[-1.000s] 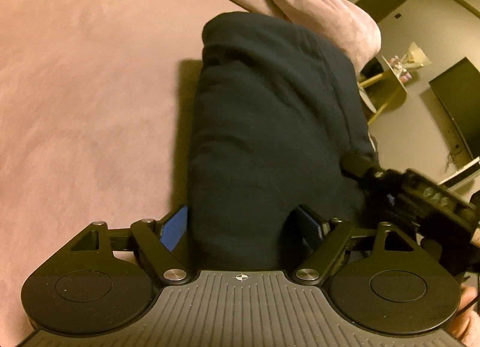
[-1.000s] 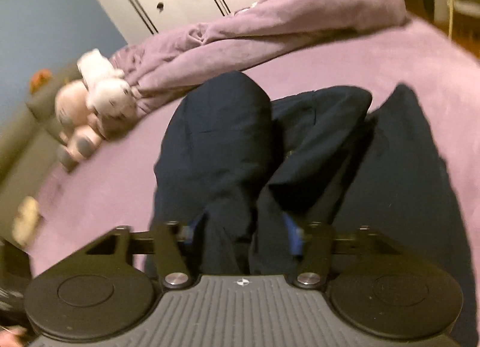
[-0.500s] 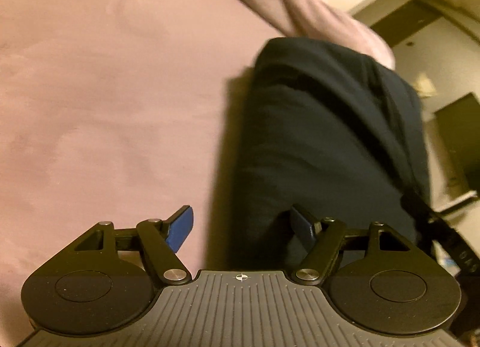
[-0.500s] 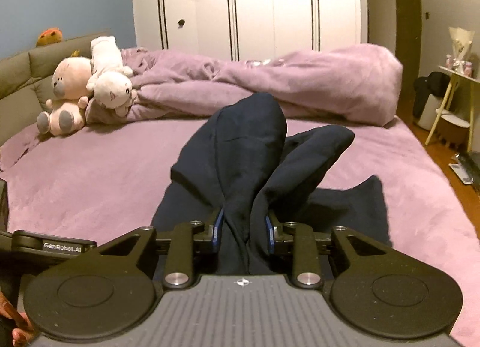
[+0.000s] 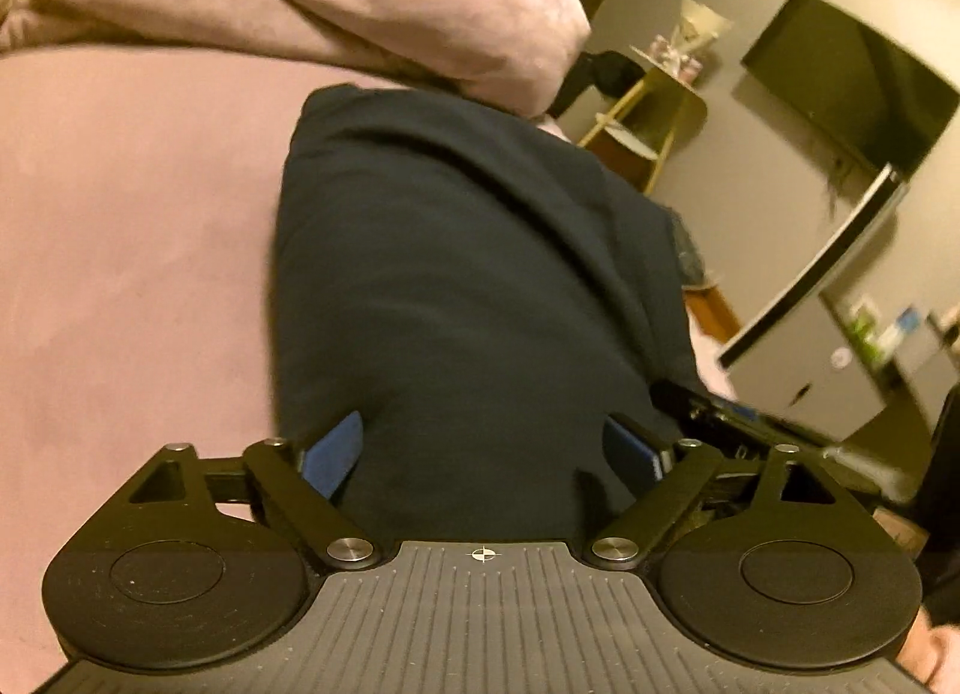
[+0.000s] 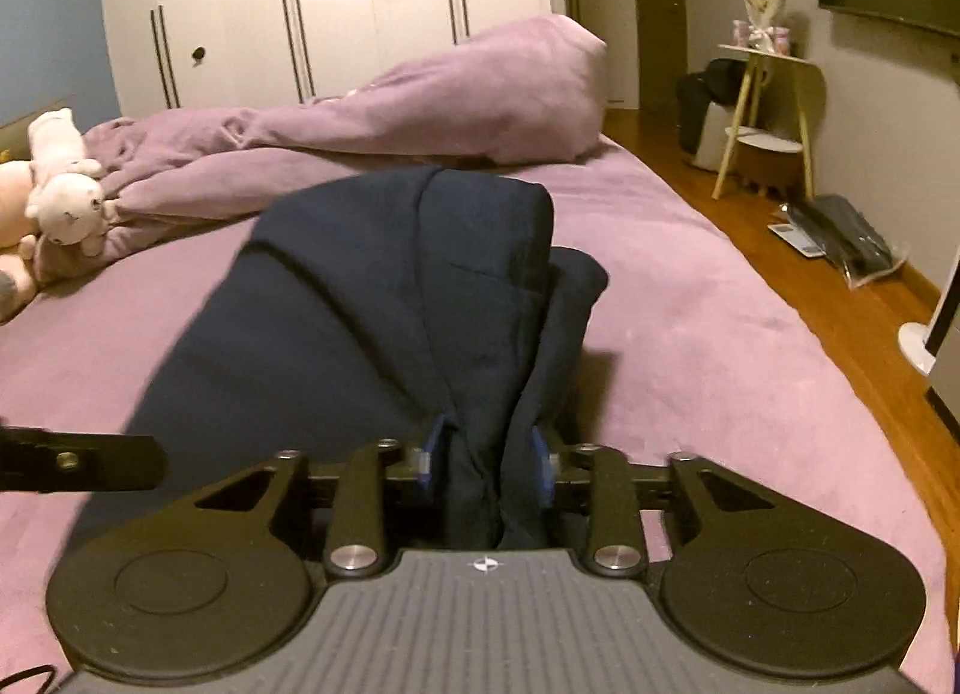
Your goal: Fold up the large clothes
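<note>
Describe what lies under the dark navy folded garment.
The purple plush bedspread shows all around the dark navy folded garment, which rests on it. Anything directly beneath is covered by the fabric.

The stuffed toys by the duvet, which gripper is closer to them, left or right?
Left, I think. Seen from the right gripper, which holds the dark garment's right edge, the stuffed toys lie far left; the left gripper enters on that side.
</note>
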Tool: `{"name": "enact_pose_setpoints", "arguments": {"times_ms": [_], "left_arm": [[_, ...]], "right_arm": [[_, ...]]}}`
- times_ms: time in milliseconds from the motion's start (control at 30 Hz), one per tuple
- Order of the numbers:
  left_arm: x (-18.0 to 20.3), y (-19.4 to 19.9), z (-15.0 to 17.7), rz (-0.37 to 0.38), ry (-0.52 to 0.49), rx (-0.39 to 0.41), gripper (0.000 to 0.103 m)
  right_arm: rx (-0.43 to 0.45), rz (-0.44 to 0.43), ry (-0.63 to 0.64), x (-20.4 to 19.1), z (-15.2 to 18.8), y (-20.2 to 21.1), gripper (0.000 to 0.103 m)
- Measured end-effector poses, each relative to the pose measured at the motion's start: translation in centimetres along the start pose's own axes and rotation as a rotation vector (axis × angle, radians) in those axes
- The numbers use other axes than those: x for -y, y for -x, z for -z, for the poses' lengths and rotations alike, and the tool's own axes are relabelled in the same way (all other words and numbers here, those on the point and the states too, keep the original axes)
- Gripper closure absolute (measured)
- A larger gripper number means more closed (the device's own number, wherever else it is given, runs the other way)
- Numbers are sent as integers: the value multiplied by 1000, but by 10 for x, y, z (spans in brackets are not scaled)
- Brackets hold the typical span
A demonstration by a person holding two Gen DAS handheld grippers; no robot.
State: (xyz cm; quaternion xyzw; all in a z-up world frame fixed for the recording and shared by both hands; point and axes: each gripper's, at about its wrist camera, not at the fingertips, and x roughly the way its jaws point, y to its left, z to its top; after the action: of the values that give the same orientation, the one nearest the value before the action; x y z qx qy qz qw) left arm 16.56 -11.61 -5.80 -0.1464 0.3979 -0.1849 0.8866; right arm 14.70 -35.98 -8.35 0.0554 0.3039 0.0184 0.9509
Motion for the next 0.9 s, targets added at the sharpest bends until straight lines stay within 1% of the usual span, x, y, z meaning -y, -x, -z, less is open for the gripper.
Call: {"name": "enact_pose_setpoints", "arguments": {"times_ms": [33,100,167,200,267,333,367,400,433,533,567,633,667,733,800,900], "left_arm": [[-1,1,1,-12,-9,0,12],[-6,6,3,-14,0,5,12],[-6,11,5,-19,22,6,13],[-6,11,5,-23,27,6,13],[-4,9,6,-25,27,6,13],[-3,13,8,-21,28,13,13],[-3,10,7,-18,30,14,13],[-4,10,7,-15,35,16,13],[-5,10,7,-9,45,17,13],[-9,13,9,7,72,16,13],[-11,13,6,9,73,12,13],[-15,16,4,9,74,5,14],[-18,18,2,6,87,12,16],[-23,19,-5,-17,124,44,16],[-23,10,-20,-48,141,71,16],[-13,-19,-47,-61,191,113,16]], "right_arm": [[7,-13,-15,2,-2,2,57],[31,-28,-50,6,-9,15,46],[78,12,-77,10,-17,33,46],[110,13,-93,11,-23,42,46],[147,-20,-131,11,-33,52,46],[165,-66,-108,-1,-44,50,49],[168,-74,-87,-9,-49,46,51],[164,-80,-67,-16,-54,40,58],[162,-86,-47,-27,-61,31,60],[146,-126,-17,-56,-83,-8,61],[138,-124,1,-64,-88,-26,61],[119,-78,49,-73,-86,-56,62],[90,-40,69,-73,-82,-74,65],[61,19,64,-63,-70,-96,66],[81,78,6,-43,-57,-105,65],[97,85,-114,-16,-47,-111,65]]}}
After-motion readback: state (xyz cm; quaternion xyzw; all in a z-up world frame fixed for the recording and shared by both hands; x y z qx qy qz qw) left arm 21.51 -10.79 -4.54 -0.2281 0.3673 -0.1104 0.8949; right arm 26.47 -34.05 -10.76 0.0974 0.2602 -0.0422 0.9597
